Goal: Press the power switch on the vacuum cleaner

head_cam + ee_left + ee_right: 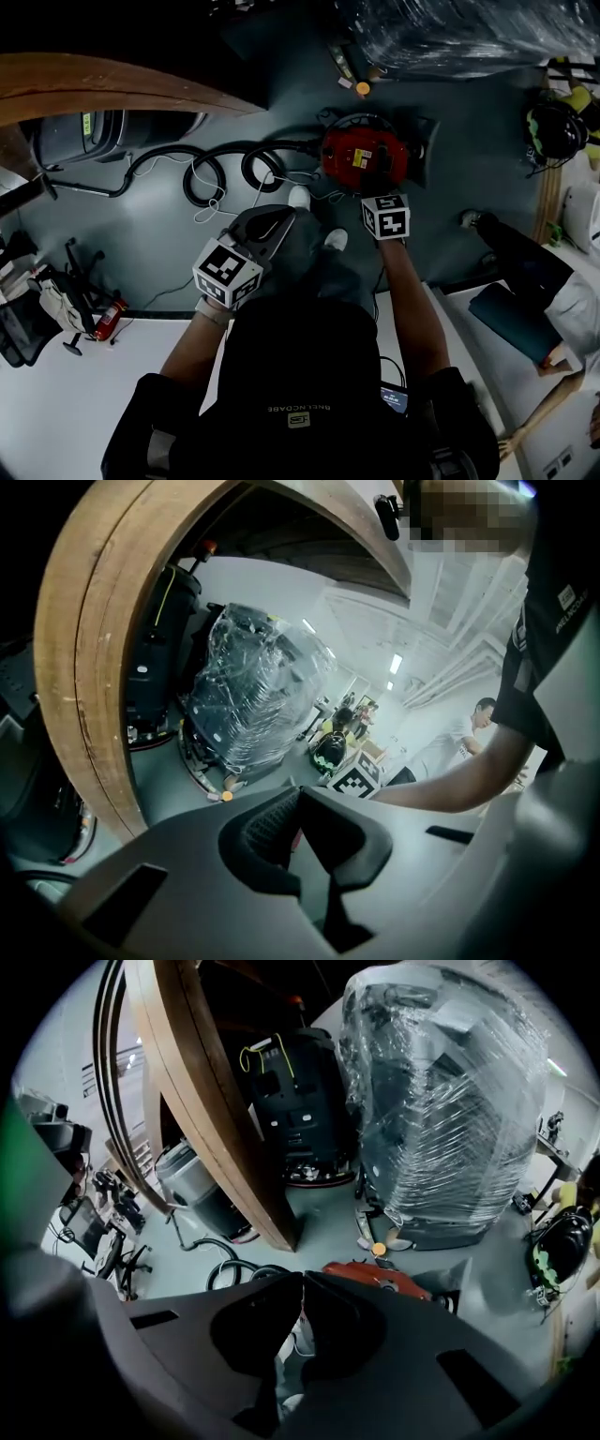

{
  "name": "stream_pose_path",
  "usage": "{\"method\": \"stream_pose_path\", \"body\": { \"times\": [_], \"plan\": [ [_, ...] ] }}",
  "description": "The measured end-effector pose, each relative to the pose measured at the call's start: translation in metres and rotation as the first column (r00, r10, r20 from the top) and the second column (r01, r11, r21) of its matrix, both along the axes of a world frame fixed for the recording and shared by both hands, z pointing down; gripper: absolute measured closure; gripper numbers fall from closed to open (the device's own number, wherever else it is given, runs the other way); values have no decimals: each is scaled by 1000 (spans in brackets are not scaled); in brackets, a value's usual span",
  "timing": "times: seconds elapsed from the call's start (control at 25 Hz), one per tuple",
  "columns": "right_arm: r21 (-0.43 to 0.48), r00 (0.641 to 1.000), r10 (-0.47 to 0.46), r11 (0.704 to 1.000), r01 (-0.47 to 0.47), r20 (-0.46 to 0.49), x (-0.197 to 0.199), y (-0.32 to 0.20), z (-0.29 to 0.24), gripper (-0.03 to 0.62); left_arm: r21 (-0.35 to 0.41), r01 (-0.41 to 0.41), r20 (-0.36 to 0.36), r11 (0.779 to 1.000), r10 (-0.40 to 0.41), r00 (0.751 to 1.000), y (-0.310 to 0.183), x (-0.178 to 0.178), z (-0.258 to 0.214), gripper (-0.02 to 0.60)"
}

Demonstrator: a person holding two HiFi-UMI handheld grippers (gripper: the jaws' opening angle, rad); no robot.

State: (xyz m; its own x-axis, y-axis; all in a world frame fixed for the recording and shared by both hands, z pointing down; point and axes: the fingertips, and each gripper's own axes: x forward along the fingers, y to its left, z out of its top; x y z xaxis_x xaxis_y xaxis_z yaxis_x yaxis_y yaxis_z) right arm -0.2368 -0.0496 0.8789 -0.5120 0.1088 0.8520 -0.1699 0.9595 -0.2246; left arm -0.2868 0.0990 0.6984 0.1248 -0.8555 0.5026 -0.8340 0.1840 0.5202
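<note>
Floor (469, 141) below you carries the plastic-wrapped machine (450, 1101) at the far side. Nearer, the red vacuum cleaner (364, 155) sits squat just ahead of your right tool (303, 1279), with its black hose (202, 173) coiled off to the left. The canister looks heavy and rigid enough not to slide under a push, so take no hold: press a tip down on its hard top housing, where the power switch likely sits, though it can't be picked out. Your right tool and left tool (300, 794) are both clenched on nothing, tips together.
</note>
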Motion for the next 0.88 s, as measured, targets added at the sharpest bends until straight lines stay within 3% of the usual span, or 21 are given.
{"method": "stream_pose_path", "body": {
  "times": [0.48, 0.88],
  "plan": [
    [-1, 989, -20, 1000, 20, -150, -7, 3, 138, 566, -53, -8, -37, 999, 6, 999, 8, -1, 70, 566],
    [53, 974, -15, 998, 27, -226, -6, -2, 202, 566, -78, -14, -67, 997, 9, 998, 16, 3, 104, 566]
  ]
}}
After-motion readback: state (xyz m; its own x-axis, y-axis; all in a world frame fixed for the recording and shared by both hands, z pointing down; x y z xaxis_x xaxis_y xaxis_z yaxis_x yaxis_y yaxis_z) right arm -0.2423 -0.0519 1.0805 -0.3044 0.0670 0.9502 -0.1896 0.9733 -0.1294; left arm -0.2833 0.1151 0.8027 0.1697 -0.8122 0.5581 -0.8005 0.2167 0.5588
